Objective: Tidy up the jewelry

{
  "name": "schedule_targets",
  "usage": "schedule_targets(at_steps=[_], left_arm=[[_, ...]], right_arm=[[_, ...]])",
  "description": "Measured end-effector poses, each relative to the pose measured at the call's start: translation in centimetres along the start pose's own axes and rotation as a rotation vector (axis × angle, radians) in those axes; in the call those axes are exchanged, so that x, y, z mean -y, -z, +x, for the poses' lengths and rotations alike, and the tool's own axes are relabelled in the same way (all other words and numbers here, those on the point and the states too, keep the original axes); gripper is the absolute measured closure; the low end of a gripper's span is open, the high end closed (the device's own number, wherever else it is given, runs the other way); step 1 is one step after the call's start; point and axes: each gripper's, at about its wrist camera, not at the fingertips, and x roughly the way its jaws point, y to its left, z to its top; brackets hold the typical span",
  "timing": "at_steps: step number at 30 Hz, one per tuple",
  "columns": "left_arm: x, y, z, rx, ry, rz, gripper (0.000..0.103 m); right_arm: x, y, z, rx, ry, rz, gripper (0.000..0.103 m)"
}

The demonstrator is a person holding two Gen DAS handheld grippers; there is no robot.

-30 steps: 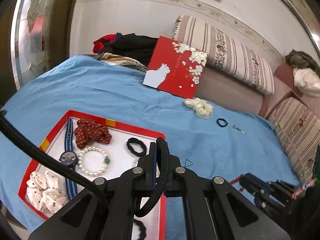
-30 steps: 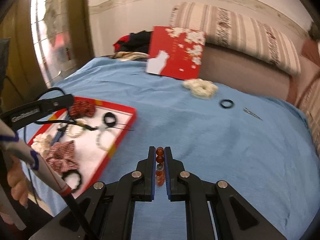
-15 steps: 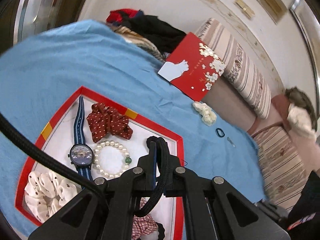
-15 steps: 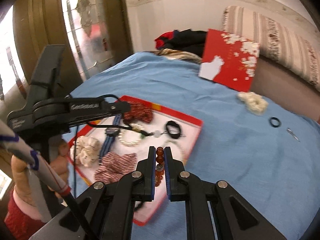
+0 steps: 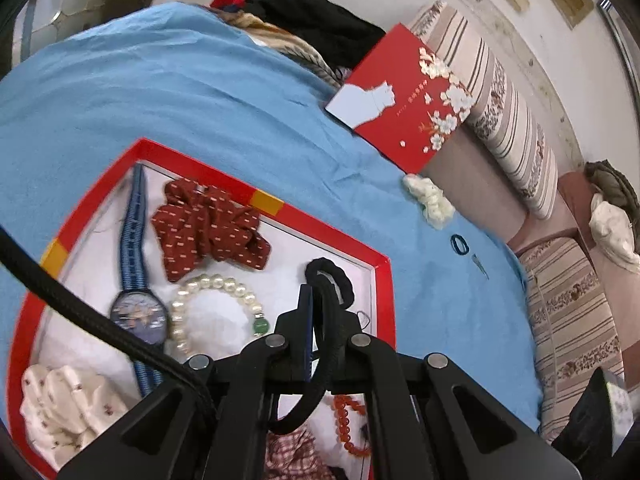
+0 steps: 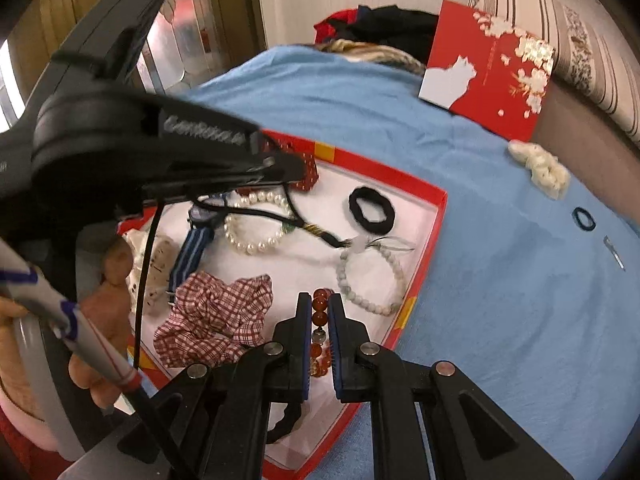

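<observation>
Right gripper [image 6: 320, 316]: clamped on an amber bead bracelet [image 6: 319, 322], held over the tray's near edge.
Left gripper [image 5: 316, 300]: pinched on a black cord [image 5: 326, 328] above the tray.
Tray [image 5: 382, 280]: red-rimmed, on a blue cloth [image 5: 200, 80], holding a watch [image 5: 138, 316], pearl bracelet [image 5: 216, 282] and scrunchies.

White lettering runs along the arm of the left hand-held gripper [image 6: 276, 168] in the right wrist view, but blur leaves it unreadable. The red box lid [image 5: 412, 100] leaning at the back of the bed carries a short gold line of characters, too small to read.
</observation>
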Motion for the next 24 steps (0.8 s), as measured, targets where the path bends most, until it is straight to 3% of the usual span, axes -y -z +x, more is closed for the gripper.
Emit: schedule_targets(at_steps=[8, 13, 14, 16, 18, 24], left_arm=[[0.6, 0.7, 2.1, -0.105, 0.022, 0.004, 0.100], [0.1, 1.0, 1.9, -0.118, 0.024, -0.005, 0.098], [0.0, 1.1, 1.8, -0.124, 0.032, -0.010, 0.096], [-0.1, 1.1, 1.7, -0.129, 0.042, -0.015, 0.072], [-0.1, 1.2, 1.4, -0.121, 0.057, -0.021, 0.062], [0.4, 1.6, -0.7, -0.061, 0.113, -0.001, 0.054]], right_arm=[[-1.5, 1.1, 1.0, -0.040, -0.033, -0.030, 0.094], [-1.7, 1.7, 1.3, -0.049, -0.038, -0.028, 0.094], [-1.7, 1.8, 1.2, -0.049, -0.039, -0.027, 0.092], [-1.6, 1.9, 0.7, -0.043, -0.033, -0.024, 0.081], [-1.1, 1.7, 0.2, -0.027, -0.033, -0.010, 0.058], [0.9, 2.3, -2.6, 0.017, -0.036, 0.054, 0.054]])
